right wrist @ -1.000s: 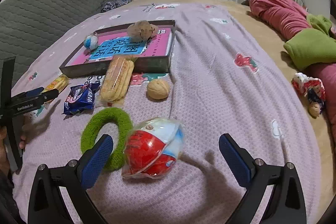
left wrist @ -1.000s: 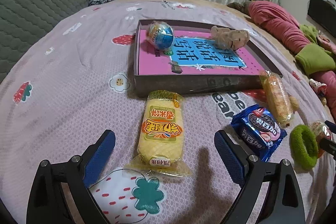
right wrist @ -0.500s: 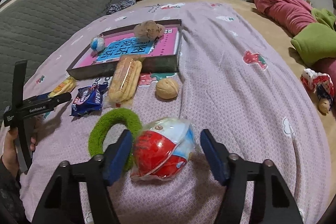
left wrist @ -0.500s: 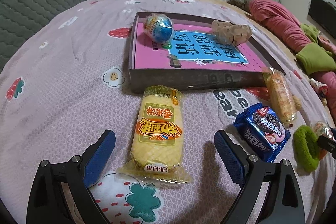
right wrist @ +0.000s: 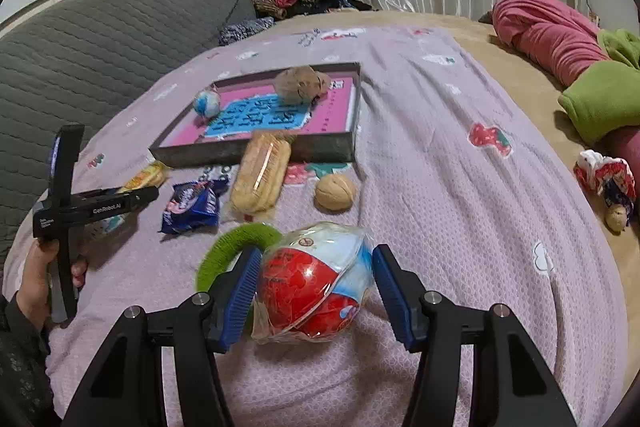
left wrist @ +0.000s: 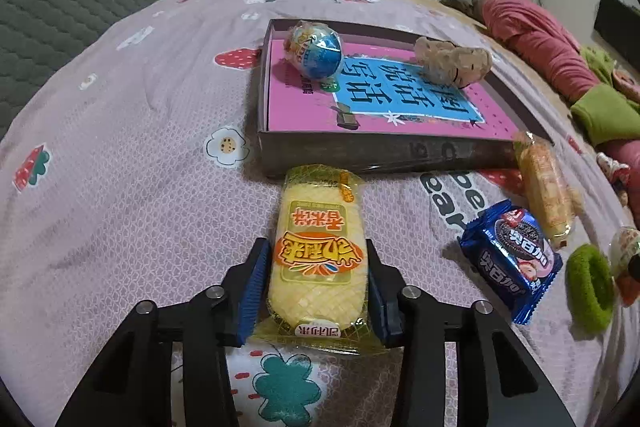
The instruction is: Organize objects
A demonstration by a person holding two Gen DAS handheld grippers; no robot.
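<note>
My left gripper [left wrist: 316, 283] is shut on a yellow wrapped cake [left wrist: 318, 251] that lies on the bedspread just in front of the dark tray [left wrist: 384, 153]. The tray holds a pink book, a blue wrapped egg [left wrist: 316, 49] and a beige plush [left wrist: 452, 61]. My right gripper [right wrist: 314, 293] is shut on a red and white wrapped egg [right wrist: 316, 287], with a green hair ring [right wrist: 230, 251] under its left finger. The left gripper also shows in the right wrist view [right wrist: 96, 207].
On the bedspread lie a blue cookie packet [left wrist: 512, 259], a long biscuit pack [left wrist: 544, 187] and a walnut [right wrist: 335, 191]. A small doll [right wrist: 608, 187] and pink and green bedding [right wrist: 580, 59] lie right. A grey headboard [right wrist: 100, 47] stands left.
Both grippers have closed: the left onto the yellow cake, the right onto the red and white egg. Both were wide open a second ago.
</note>
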